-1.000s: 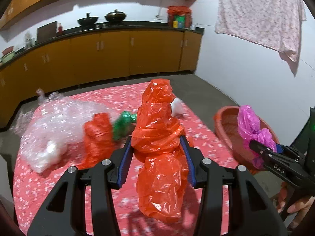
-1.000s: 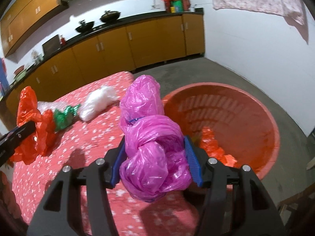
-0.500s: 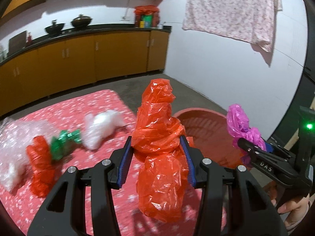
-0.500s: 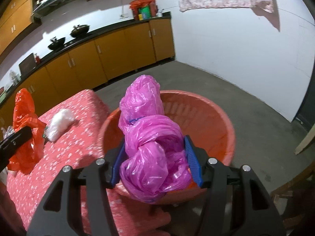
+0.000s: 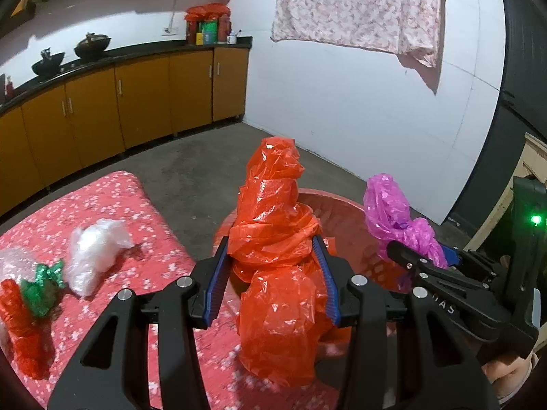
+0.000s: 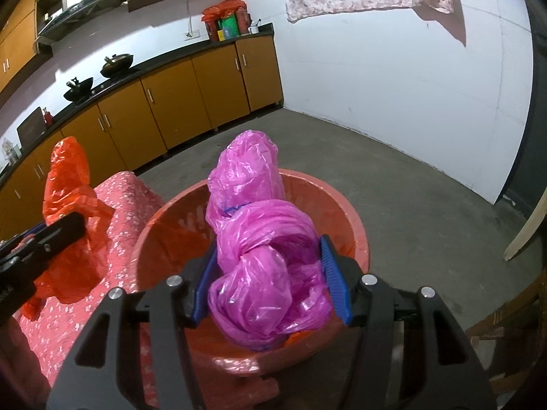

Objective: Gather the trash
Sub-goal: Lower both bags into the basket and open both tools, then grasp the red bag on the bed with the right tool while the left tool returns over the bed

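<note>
Left gripper point(image 5: 270, 273) clamped on a crumpled orange bag point(image 5: 277, 239); right gripper point(image 6: 270, 276) clamped on a knotted pink bag point(image 6: 263, 259), both above the red basket point(image 6: 355, 225). White wad point(image 5: 92, 253), green wrapper point(image 5: 42, 285) and another orange scrap point(image 5: 20, 324) lie on the floral tablecloth point(image 5: 112, 198).

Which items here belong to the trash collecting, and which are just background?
Job: orange bag in left claw; pink bag in right claw; basin; white wad, green wrapper on table.

Background: woks, cabinets, hanging cloth.

White letters, perhaps "HAS", partly hidden, on the right claw point(image 5: 415, 256)
</note>
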`<state>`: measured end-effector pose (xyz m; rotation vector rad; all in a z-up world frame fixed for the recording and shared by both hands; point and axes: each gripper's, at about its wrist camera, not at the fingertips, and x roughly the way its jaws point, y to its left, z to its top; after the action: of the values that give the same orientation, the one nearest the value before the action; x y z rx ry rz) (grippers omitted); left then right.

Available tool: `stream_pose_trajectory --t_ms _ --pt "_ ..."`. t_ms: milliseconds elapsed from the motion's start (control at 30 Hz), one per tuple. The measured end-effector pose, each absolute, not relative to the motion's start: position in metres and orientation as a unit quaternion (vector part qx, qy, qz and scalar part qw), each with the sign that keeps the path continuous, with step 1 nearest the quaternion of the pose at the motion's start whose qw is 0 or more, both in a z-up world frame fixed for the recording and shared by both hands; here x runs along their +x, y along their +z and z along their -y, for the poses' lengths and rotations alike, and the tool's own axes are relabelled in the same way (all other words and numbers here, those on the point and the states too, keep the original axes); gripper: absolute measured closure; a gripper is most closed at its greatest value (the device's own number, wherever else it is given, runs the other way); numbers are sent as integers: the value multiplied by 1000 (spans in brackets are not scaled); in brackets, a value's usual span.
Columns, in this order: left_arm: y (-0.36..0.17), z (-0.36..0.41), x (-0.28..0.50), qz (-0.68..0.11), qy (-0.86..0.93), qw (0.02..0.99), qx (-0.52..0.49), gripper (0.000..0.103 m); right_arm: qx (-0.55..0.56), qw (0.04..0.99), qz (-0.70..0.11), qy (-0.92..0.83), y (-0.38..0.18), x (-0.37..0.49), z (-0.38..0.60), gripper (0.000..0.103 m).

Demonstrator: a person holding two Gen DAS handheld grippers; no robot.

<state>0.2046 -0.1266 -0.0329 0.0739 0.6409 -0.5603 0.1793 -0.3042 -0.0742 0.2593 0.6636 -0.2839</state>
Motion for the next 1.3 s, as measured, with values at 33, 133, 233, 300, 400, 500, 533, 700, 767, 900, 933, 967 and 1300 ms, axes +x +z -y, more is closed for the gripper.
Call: stream_pose_trajectory --t_ms 33,133,233,300,400,500,533,700,767,900,933,967,1300 --pt "-35 131 207 -313 -274 909 37 56 128 927 -324 -139 -76 180 306 48" --pt "-40 139 211 -319 -279 905 41 56 131 925 -326 -142 -80 184 312 48" --pt "-44 149 215 -323 -284 902 47 56 140 924 -325 -144 -83 188 316 48" --pt "-46 153 218 -324 -287 900 51 56 142 924 -323 -146 -84 192 316 48" --pt "-49 159 221 -326 -292 898 53 56 142 925 -322 -144 -85 195 320 48" --pt "-52 164 224 -328 -296 896 53 56 145 926 -317 -142 -87 197 322 48" --pt "-53 165 225 -329 -297 895 53 55 146 927 -316 -142 -87 198 323 48" --pt "-58 168 230 -334 -299 893 47 53 153 928 -311 -139 -90 197 328 45" --pt "-60 167 232 -337 -298 892 43 50 157 927 -310 -138 -91 198 330 45" --pt "-63 165 236 -342 -294 891 37 43 156 928 -311 -136 -94 197 332 41" --pt "-64 164 236 -343 -292 892 37 43 155 928 -310 -136 -94 196 331 40" --pt "-64 163 237 -344 -289 892 36 42 155 928 -309 -136 -94 196 331 39" --pt "-60 128 232 -336 -251 908 19 28 151 927 -308 -151 -95 191 323 16"
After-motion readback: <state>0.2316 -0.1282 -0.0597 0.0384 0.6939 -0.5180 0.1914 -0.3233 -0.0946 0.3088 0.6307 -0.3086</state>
